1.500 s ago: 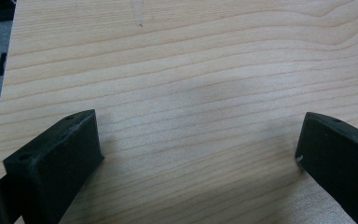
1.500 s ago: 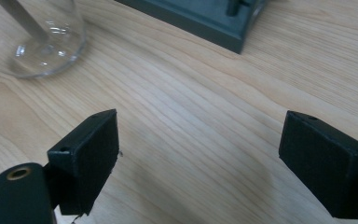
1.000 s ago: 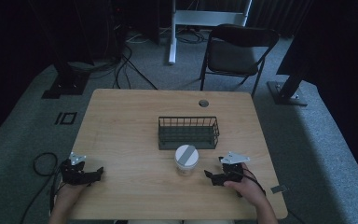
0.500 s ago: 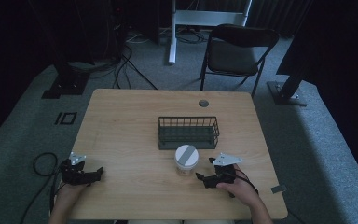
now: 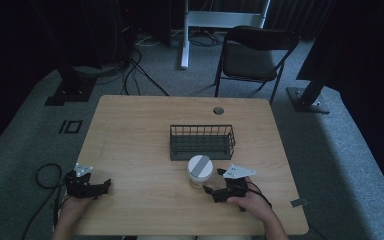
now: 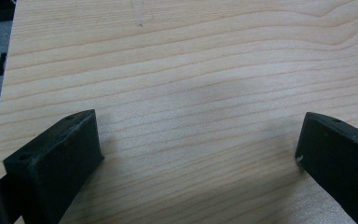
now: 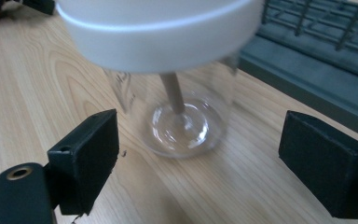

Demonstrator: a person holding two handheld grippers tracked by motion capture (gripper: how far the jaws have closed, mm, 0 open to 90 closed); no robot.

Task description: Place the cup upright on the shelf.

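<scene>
Closing in on the clear jar [image 7: 182, 112] with the right gripper [image 7: 200, 158] — the approach step, no grip yet.

The jar stands upright on the table [image 5: 140, 135], white-lidded, just ahead of the right gripper's jaws and roughly centred between them; the jaws are spread wide with bare wood on either side of the glass. The wire basket [image 5: 202, 142] sits just beyond the jar. The left gripper [image 6: 196, 149] rests well apart near the table's edge, its jaws also spread over nothing but wood grain. Next, judging from this, the right gripper would need to slide forward until both jaws flank the jar's body below the lid — then squeeze evenly so the smooth glass does not slip or tip.
</scene>
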